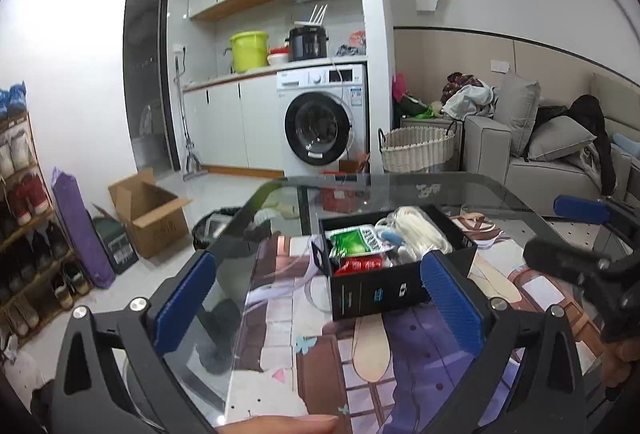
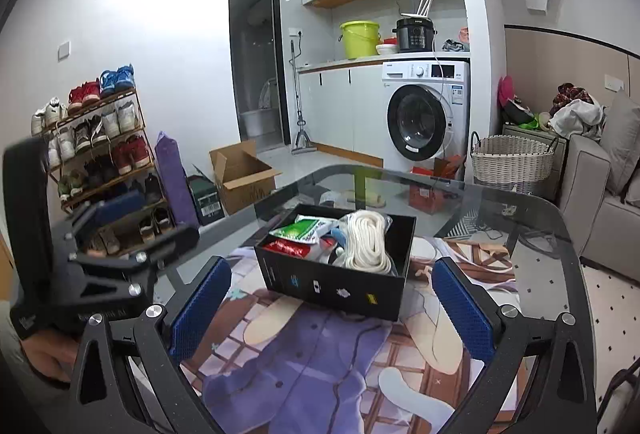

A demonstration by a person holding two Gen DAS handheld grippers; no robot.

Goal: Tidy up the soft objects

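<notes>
Both grippers, left [image 1: 320, 298] and right [image 2: 330, 308], stood wide and empty. Box [image 2: 340, 286] sat mid-table [image 2: 532, 209], holding rope [image 2: 366, 240] and packets [image 2: 302, 228].

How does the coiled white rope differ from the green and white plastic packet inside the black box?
The coiled white rope is a thick, rounded bundle of loops; the green and white plastic packet is flat and printed. The rope fills the right side of the black cardboard box as the right wrist view shows it; the packet lies at the left, above a red packet. Both are soft and rest inside the box.
</notes>
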